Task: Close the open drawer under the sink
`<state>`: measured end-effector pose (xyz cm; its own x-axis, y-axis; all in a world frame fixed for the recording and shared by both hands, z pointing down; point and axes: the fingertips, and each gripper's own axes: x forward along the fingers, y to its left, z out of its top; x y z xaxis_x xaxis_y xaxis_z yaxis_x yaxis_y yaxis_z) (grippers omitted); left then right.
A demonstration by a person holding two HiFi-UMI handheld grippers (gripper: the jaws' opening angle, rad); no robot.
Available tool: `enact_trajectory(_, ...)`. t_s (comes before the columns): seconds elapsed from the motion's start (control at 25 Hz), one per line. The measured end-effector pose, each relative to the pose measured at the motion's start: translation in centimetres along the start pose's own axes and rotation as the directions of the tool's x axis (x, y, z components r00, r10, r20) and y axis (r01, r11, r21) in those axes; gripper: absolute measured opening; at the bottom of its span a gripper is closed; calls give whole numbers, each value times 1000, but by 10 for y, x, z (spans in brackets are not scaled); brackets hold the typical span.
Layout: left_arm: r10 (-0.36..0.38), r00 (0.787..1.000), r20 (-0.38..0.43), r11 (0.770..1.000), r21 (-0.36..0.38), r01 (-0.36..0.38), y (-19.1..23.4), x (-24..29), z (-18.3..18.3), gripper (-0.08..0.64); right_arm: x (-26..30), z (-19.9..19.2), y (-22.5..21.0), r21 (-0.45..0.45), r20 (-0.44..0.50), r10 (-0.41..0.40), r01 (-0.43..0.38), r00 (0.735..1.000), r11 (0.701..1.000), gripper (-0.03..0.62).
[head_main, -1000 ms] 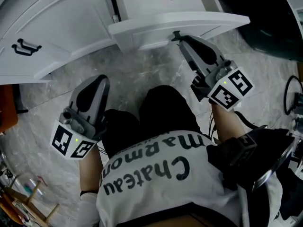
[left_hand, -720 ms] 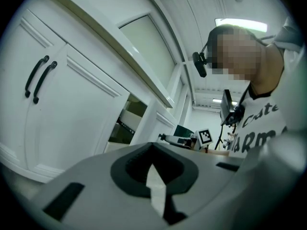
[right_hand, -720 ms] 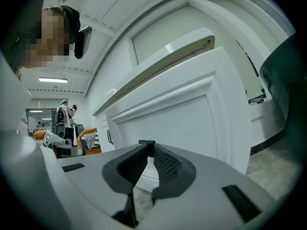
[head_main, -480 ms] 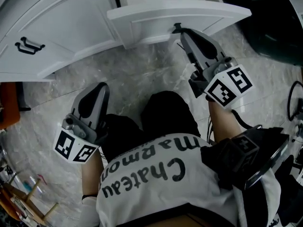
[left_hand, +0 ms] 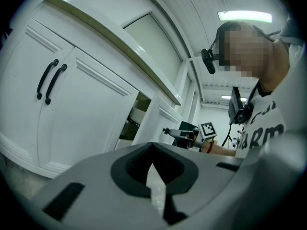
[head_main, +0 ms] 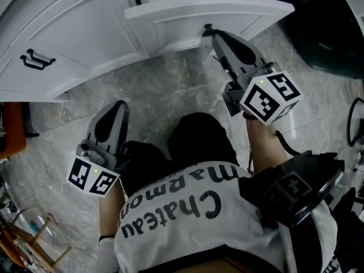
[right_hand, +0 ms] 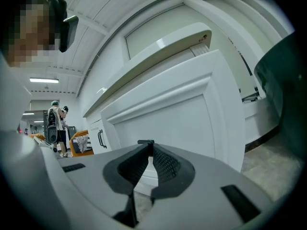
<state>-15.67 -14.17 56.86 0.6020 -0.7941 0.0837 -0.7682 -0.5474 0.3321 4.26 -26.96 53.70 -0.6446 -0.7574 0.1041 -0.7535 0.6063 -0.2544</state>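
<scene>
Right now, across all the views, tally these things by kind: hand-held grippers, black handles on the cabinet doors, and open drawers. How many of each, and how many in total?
Grey hand-held grippers with marker cubes: 2 (left gripper, right gripper)
Black bar handles on the white cabinet doors: 2
Open white drawer: 1
Total: 5
</scene>
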Motion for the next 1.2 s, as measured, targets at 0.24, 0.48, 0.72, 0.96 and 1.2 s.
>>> enact_trajectory(0.24,3,1000,-11,1000,-26,-3,-2,2,-7,8,4,1,-5,26,15,-23,23,1000,999,37)
enact_trajectory(0.48,-3,1000,-7,1000,-31,3,3,6,-5,8,17,4,-3,13,2,-33,33,999,999,37)
enact_trajectory(0.72,8,1000,0,1000,-11,-8,-5,11,2,8,21,13,-11,-7,3,-46,46,999,999,35)
enact_trajectory(0.96,12,1000,3,1000,-13,-12,0,13,3,8,31,15,-14,-14,12,-45,45,999,999,35)
enact_trajectory(1.2,-1,1000,-3,1000,-3,1,-5,23,3,8,39,19,-19,-5,15,-42,42,999,999,34)
